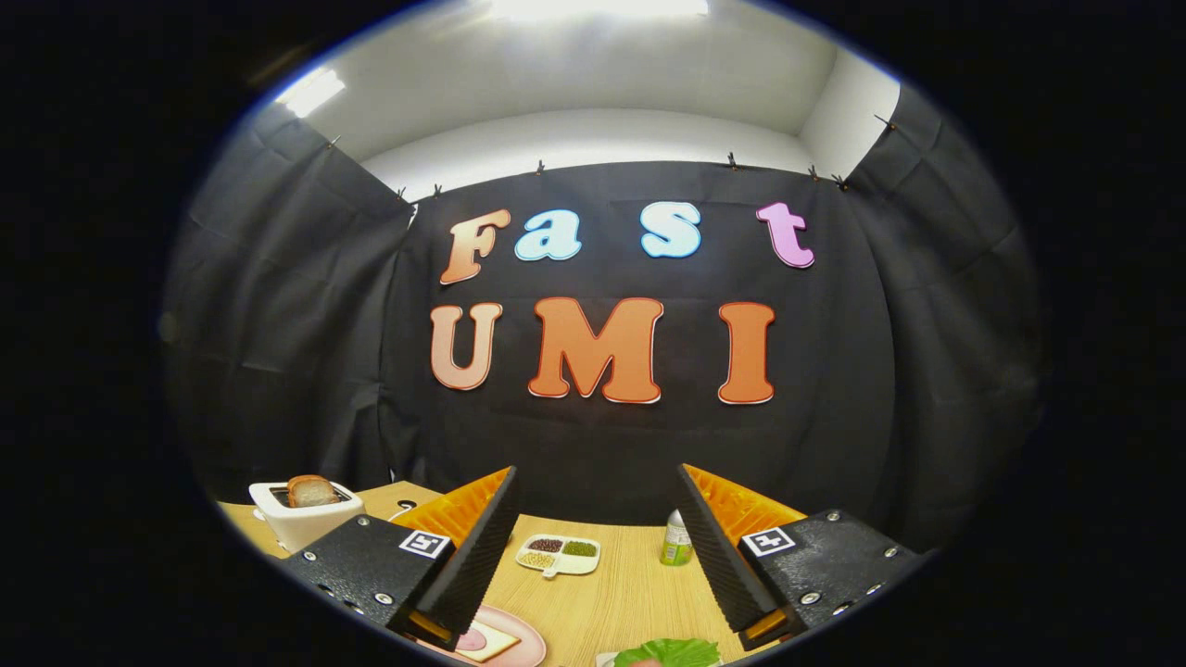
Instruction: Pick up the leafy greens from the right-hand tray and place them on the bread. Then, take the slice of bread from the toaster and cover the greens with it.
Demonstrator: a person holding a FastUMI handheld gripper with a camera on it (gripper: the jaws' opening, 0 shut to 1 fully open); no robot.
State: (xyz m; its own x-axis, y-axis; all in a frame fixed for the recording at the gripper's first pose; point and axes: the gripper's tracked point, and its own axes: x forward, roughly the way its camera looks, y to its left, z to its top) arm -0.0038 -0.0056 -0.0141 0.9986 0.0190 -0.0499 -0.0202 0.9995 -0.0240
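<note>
My gripper is open, held well above the wooden table, with nothing between its fingers. Below the gap, close to me, lie the leafy greens on a white tray, just inside the right finger. A pink plate with a slice of bread sits under the left finger's tip, partly hidden by it. Out beyond the left finger stands a white toaster with a browned bread slice sticking up out of its slot.
A small white divided dish of beans and grains lies ahead between the fingers. A green-labelled bottle stands by the right finger, partly hidden. The black cloth wall closes the table's far side.
</note>
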